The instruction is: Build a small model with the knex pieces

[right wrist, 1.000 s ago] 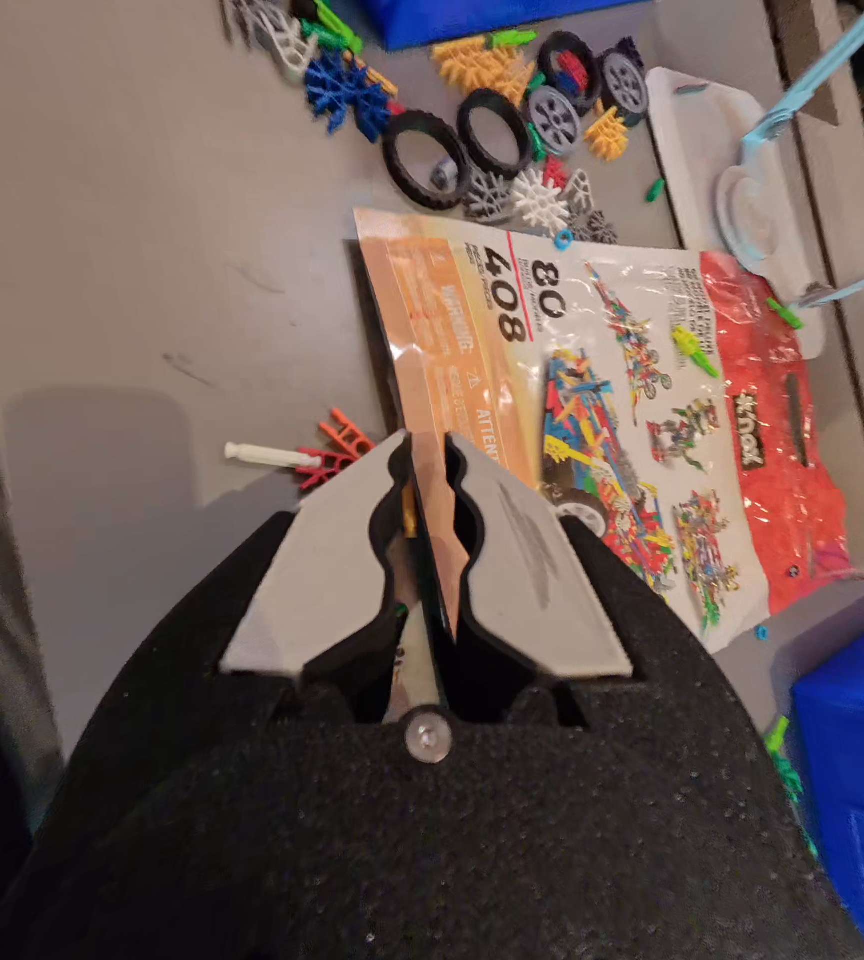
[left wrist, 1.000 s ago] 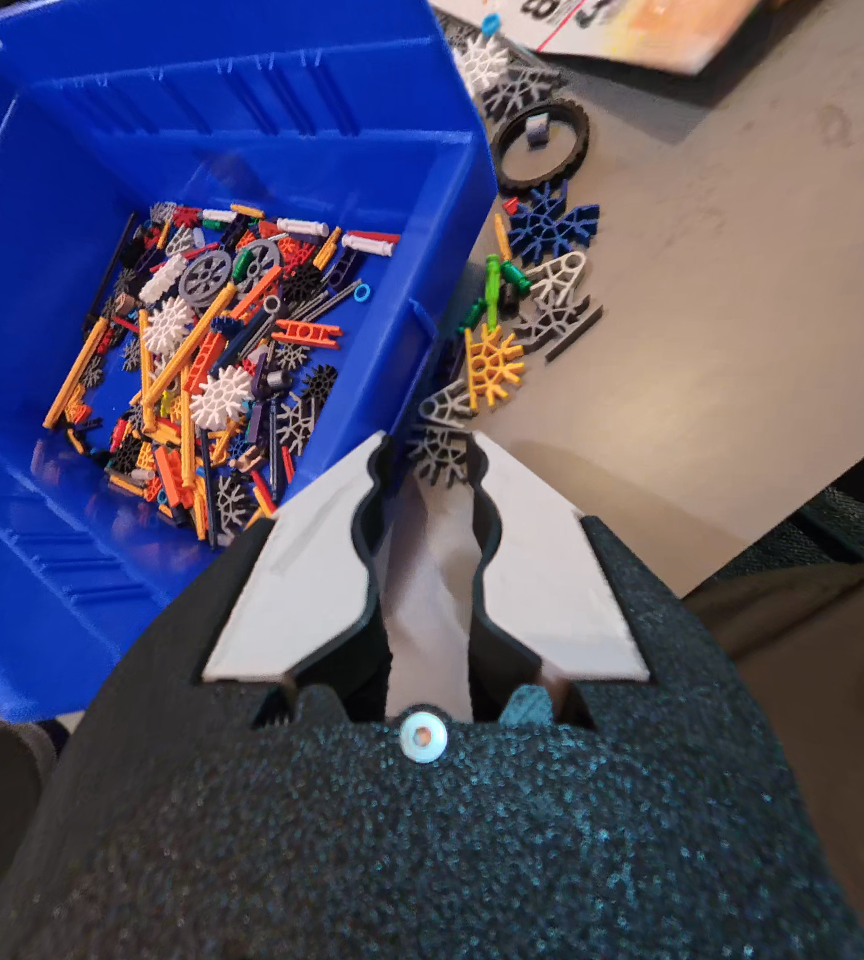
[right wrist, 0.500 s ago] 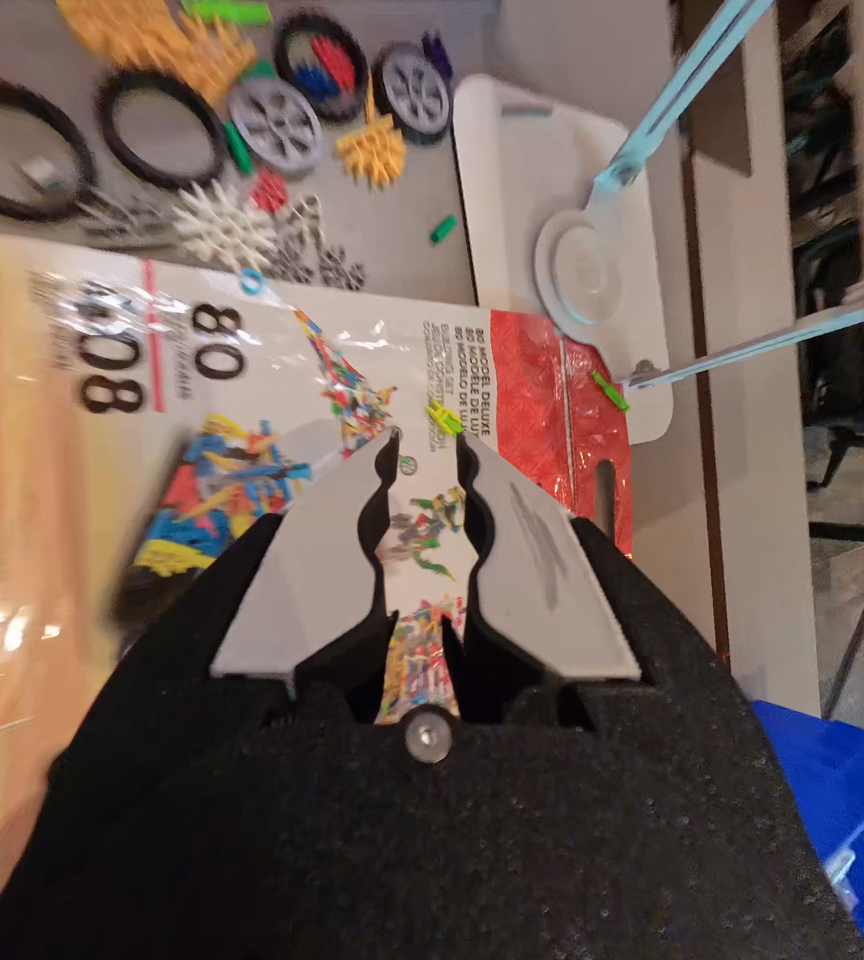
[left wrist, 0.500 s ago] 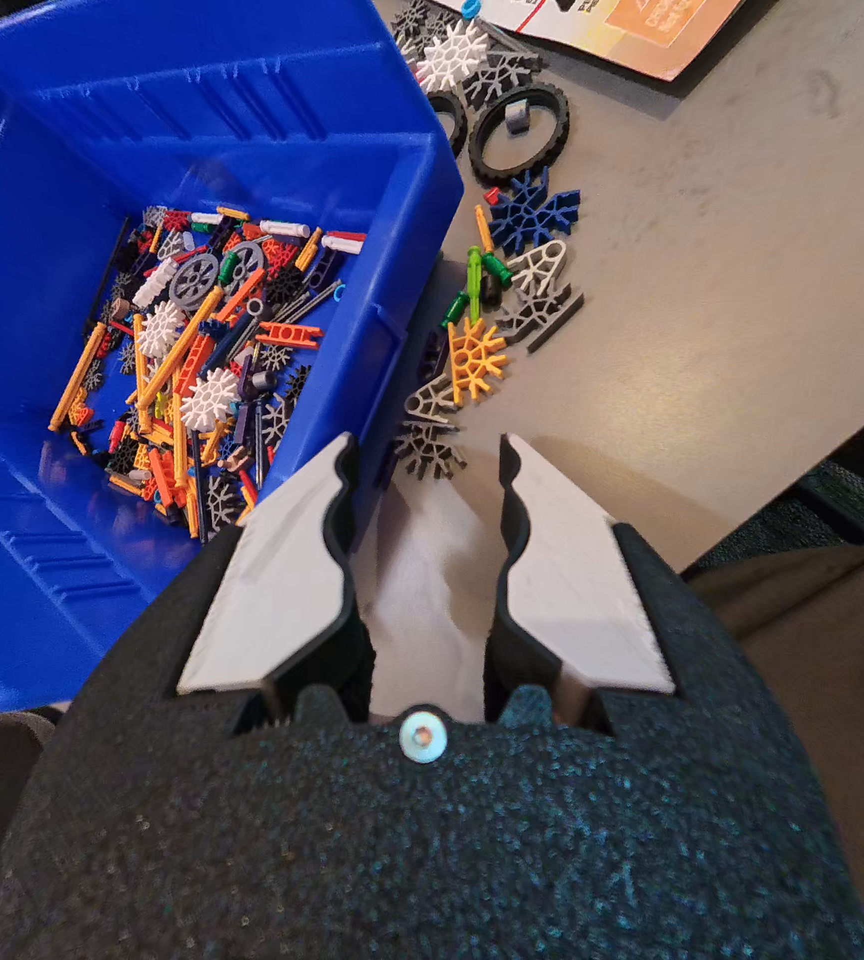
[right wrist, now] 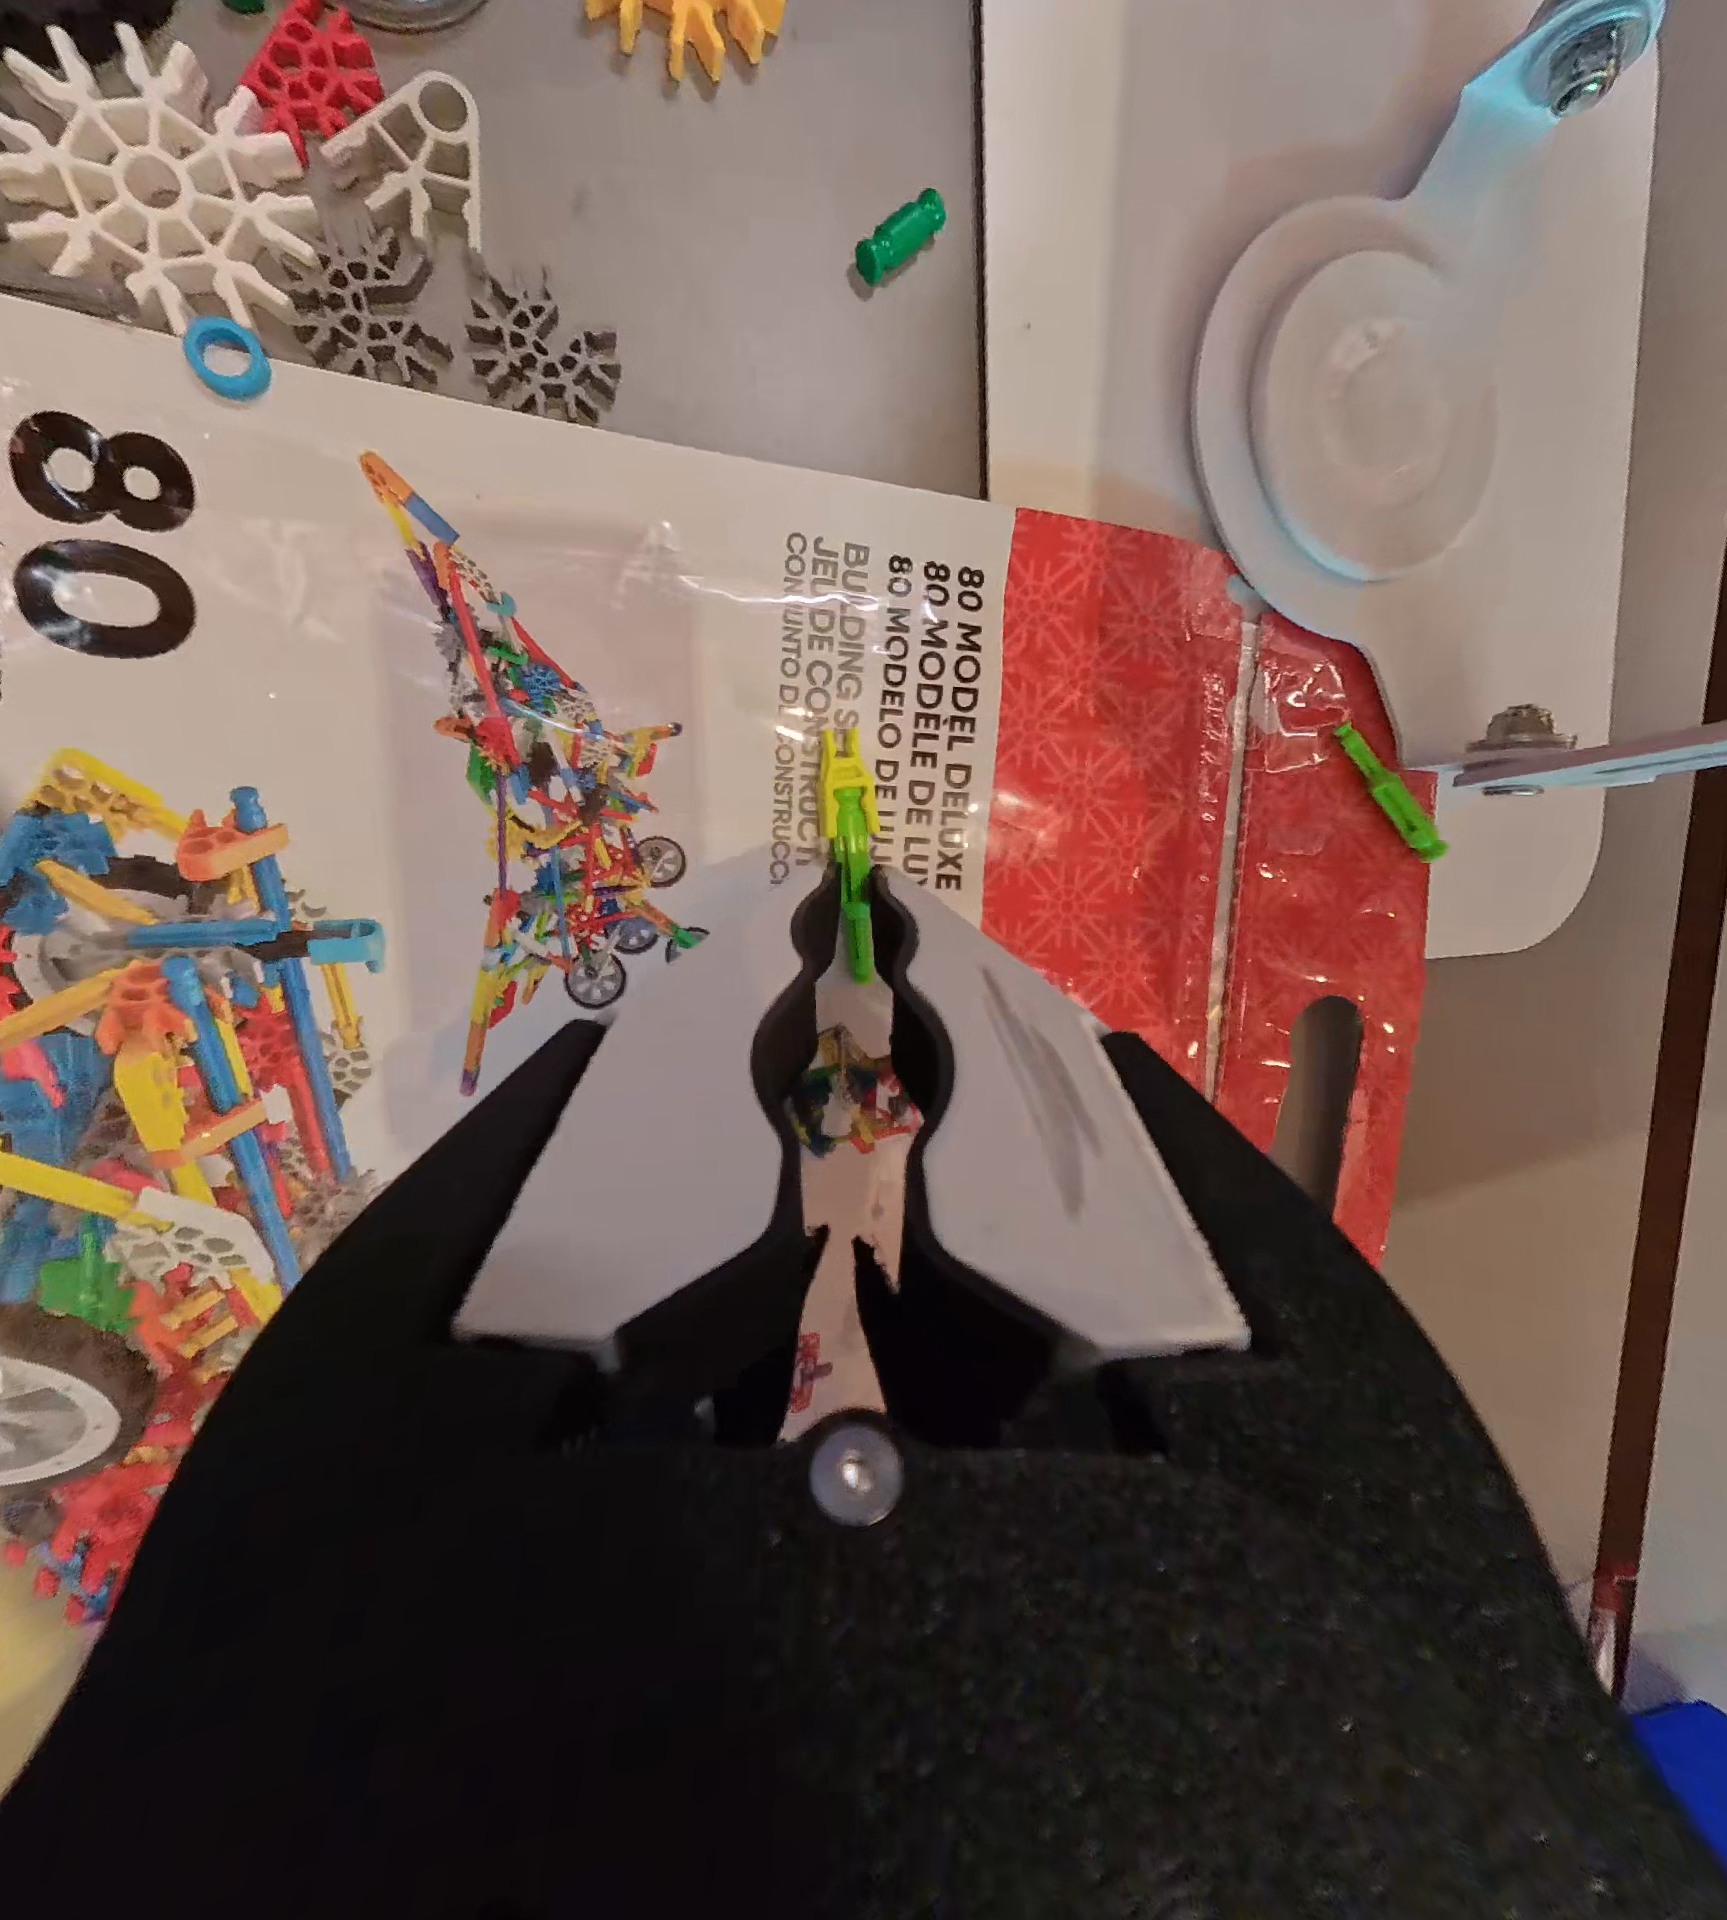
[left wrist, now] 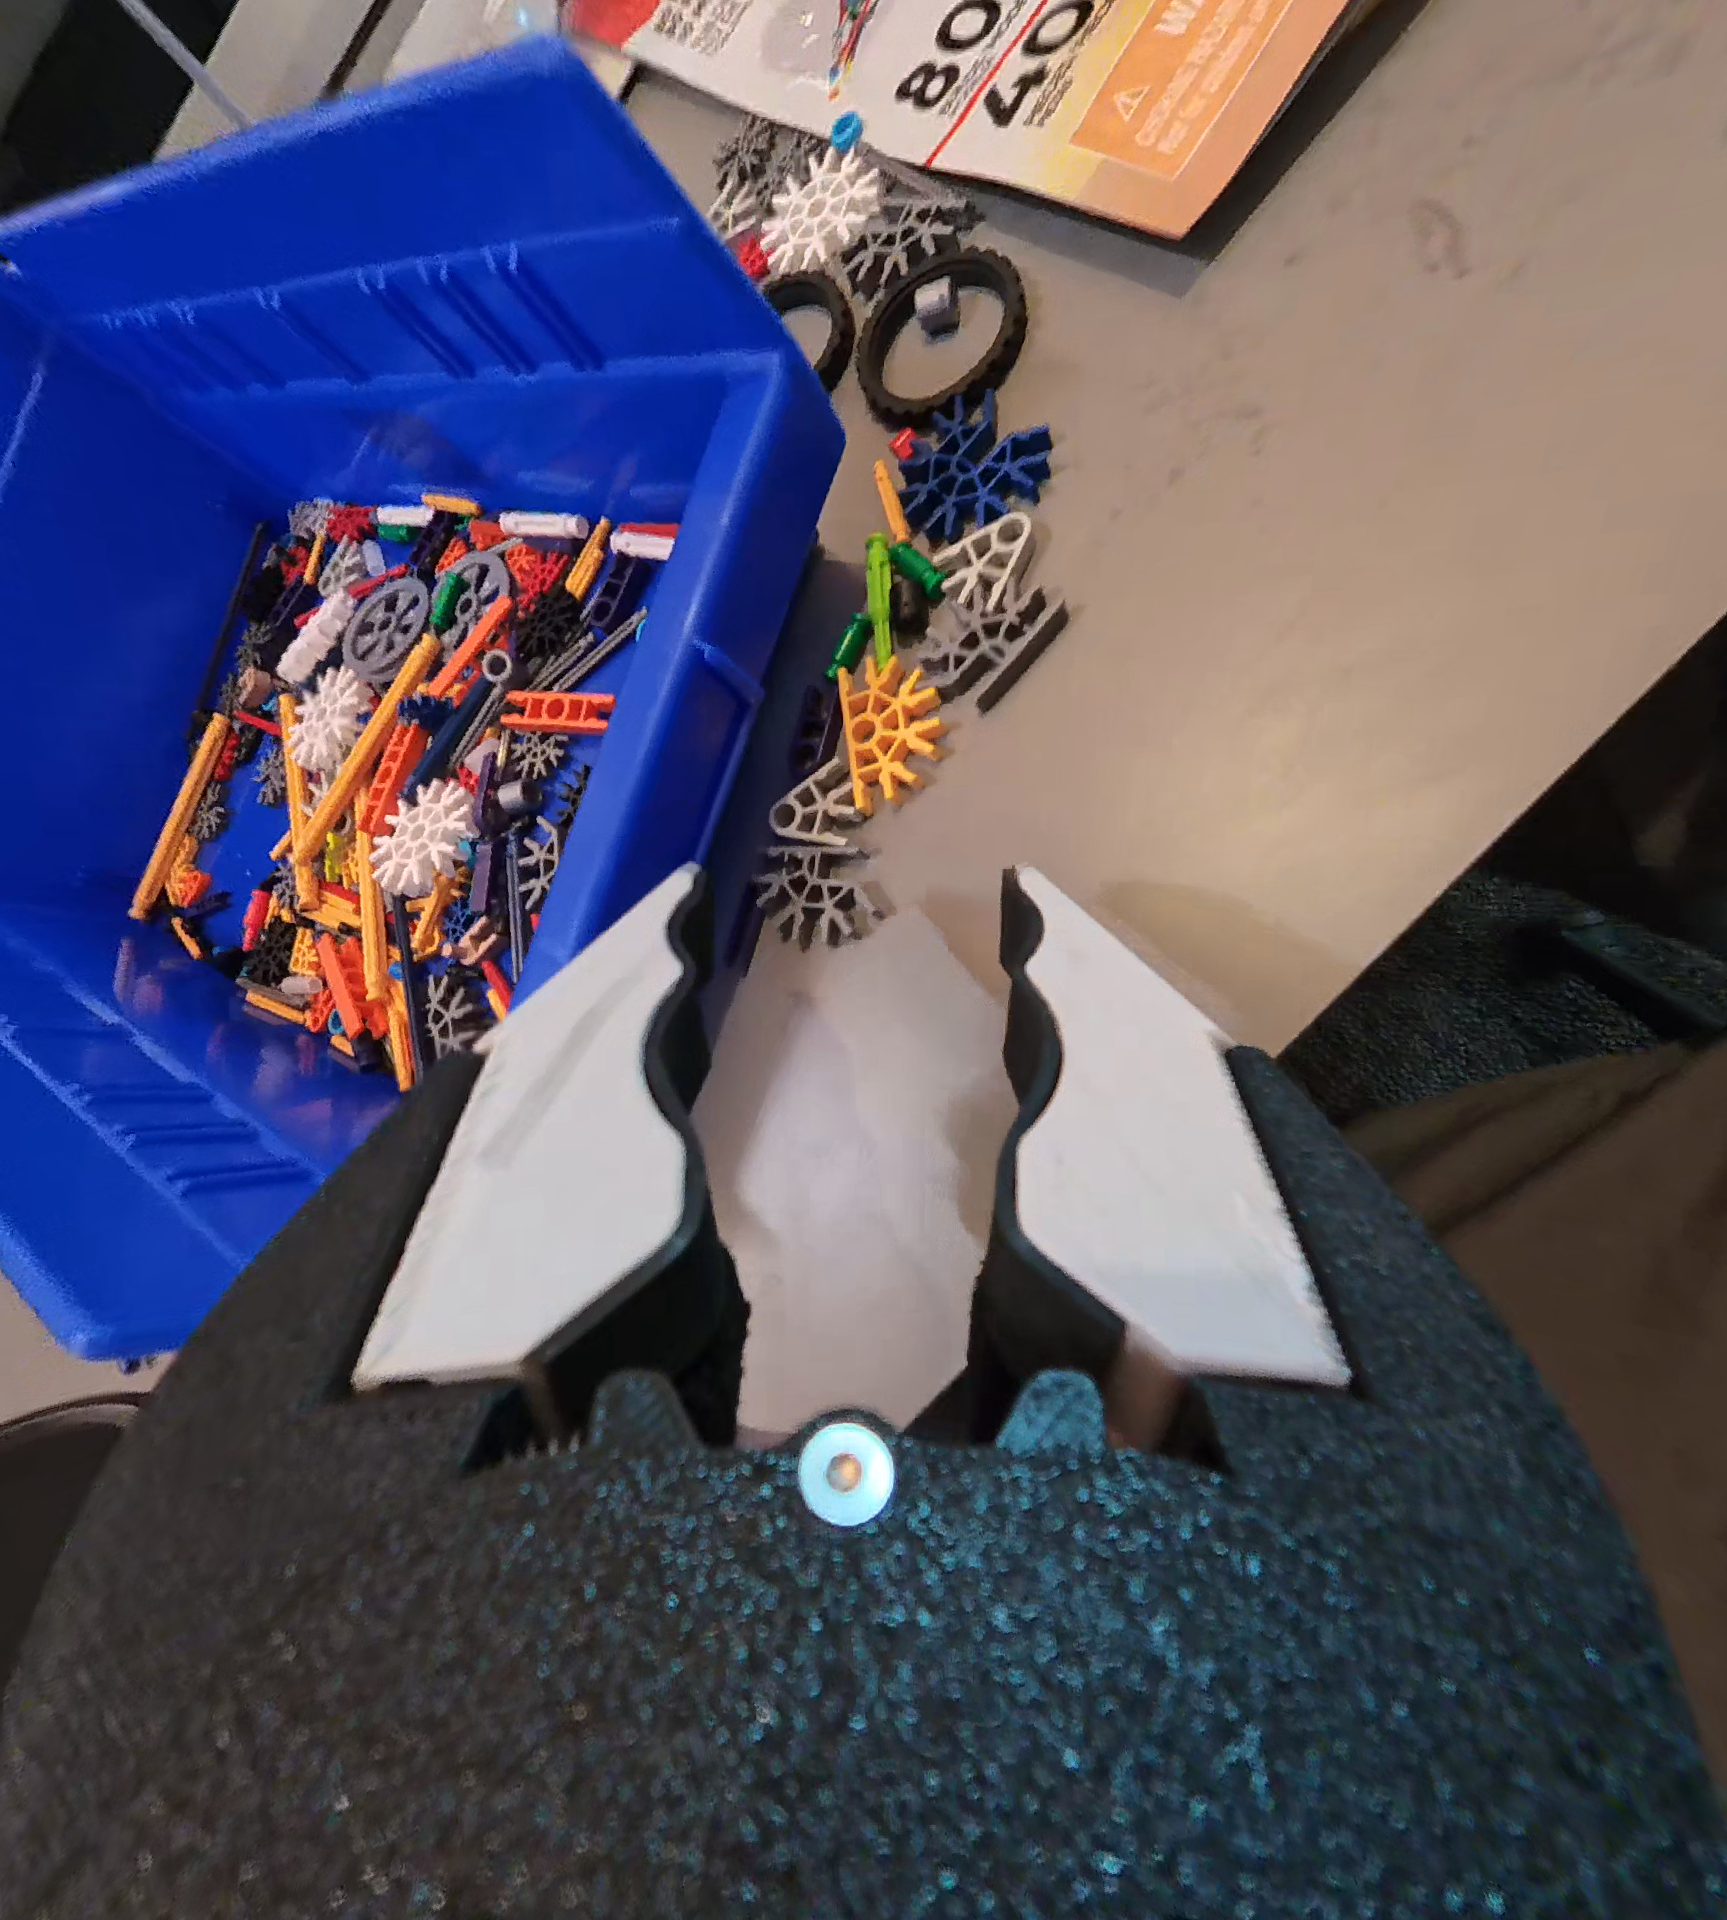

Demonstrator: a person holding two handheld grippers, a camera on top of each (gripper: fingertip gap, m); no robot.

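The right gripper (right wrist: pixel 851 894) pinches a lime-green rod (right wrist: pixel 851 831) at its tips; part of the rod is hidden between them. It lies on a printed plastic bag (right wrist: pixel 547 644). The left gripper (left wrist: pixel 851 883) gapes wide, empty, over the grey surface (left wrist: pixel 1358 520), beside a grey connector (left wrist: pixel 817 894) and a blue bin (left wrist: pixel 90 644).

A royal-blue bin (left wrist: pixel 90 1143) is filling the left of the left wrist frame, its orange, yellow, white, grey and red toy pieces (left wrist: pixel 402 758) lying jumbled. Beside it, a navy snowflake connector (left wrist: pixel 973 468), a yellow-orange one (left wrist: pixel 885 727) and black tyre rings (left wrist: pixel 942 338) are dotting the grey table (left wrist: pixel 1358 520). In the right wrist frame, a lime-green rod (right wrist: pixel 854 883) tipped in yellow is showing at centre over a white printed bag (right wrist: pixel 319 644) with a red, snowflake-patterned band at right.
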